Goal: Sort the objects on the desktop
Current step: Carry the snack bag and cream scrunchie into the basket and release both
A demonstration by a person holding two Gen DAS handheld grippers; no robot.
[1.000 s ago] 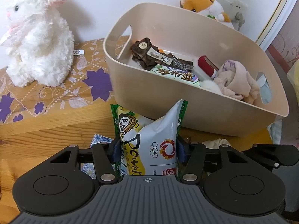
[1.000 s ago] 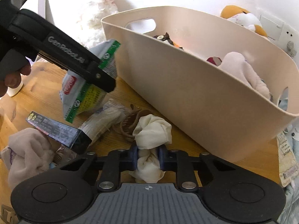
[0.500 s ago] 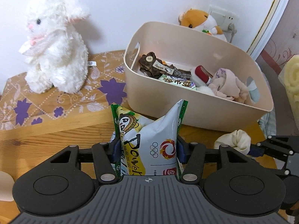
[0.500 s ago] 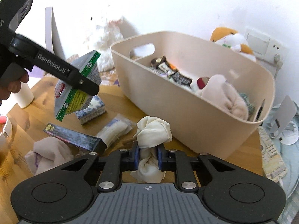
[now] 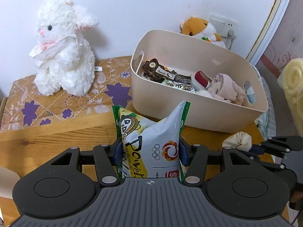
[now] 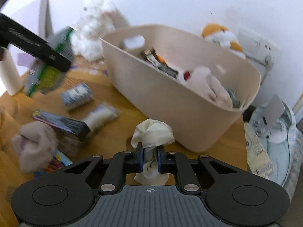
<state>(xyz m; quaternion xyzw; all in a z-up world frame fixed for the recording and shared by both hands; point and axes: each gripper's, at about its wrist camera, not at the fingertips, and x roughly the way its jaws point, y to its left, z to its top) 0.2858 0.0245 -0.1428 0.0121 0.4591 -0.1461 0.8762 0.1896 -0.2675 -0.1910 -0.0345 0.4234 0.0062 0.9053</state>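
Observation:
My left gripper (image 5: 150, 151) is shut on a white and green snack bag (image 5: 151, 141) and holds it up in front of the beige storage bin (image 5: 198, 109). My right gripper (image 6: 150, 158) is shut on a knotted cream cloth (image 6: 153, 132) and holds it above the wooden table, near the bin (image 6: 170, 102). The cloth and right gripper also show in the left wrist view (image 5: 238, 141). The bin holds dark wrappers, a red and white item and a pink cloth (image 5: 225, 89).
On the table left of the bin lie a dark box (image 6: 60, 122), a blue pack (image 6: 77, 95), a clear-wrapped white roll (image 6: 100, 116) and a pink cloth bundle (image 6: 36, 147). A white plush rabbit (image 5: 62, 49) and an orange hamster plush (image 5: 202, 28) stand by the wall.
Both grippers have risen and drawn back from the bin, each keeping its hold. The bin looks smaller and further away, and its inside shows more.

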